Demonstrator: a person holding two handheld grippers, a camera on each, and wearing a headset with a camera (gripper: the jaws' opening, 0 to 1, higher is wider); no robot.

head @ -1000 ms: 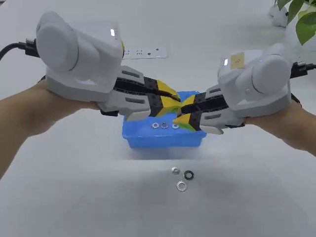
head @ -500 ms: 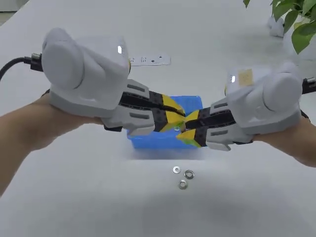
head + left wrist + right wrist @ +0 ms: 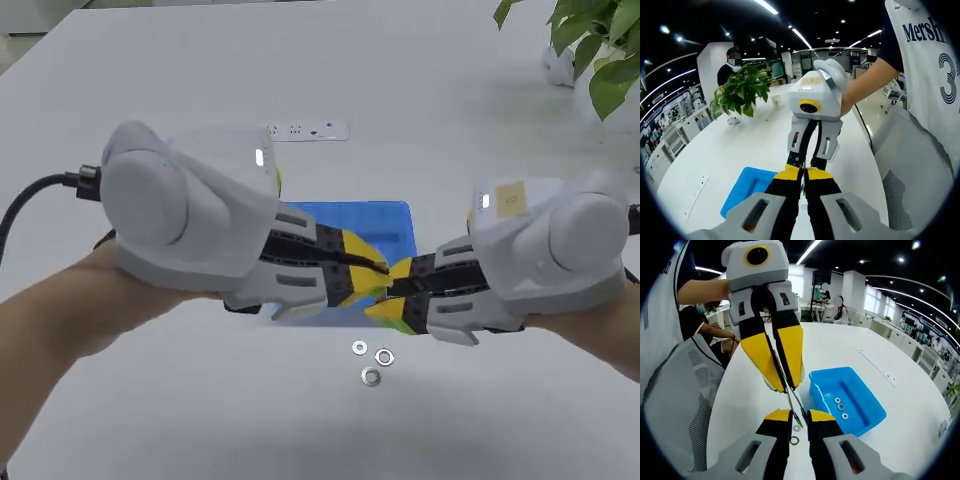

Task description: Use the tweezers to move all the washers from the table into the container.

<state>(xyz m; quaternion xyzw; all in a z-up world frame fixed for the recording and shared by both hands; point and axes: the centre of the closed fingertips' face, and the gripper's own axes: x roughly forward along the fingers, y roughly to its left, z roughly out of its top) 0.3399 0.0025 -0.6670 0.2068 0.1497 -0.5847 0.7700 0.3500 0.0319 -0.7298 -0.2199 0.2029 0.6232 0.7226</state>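
The grippers meet tip to tip just in front of the blue container (image 3: 350, 222). My left gripper (image 3: 378, 272) has its yellow jaws shut on thin metal tweezers (image 3: 791, 402). The tweezers' points reach down between the jaws of my right gripper (image 3: 793, 421), which looks shut on them. In the right gripper view the left gripper (image 3: 786, 386) comes down from the top. Three washers (image 3: 371, 360) lie on the white table just below the tips. Three more washers (image 3: 841, 408) lie inside the container (image 3: 865, 412).
A white power strip (image 3: 307, 131) lies on the table beyond the container. A potted plant (image 3: 600, 40) stands at the far right corner. A grey mesh chair (image 3: 685, 405) stands by the table edge. People are in the background.
Both grippers, still tip to tip, have come back from over the container toward me and now hang nearer the three washers on the table. The head camera has also shifted.
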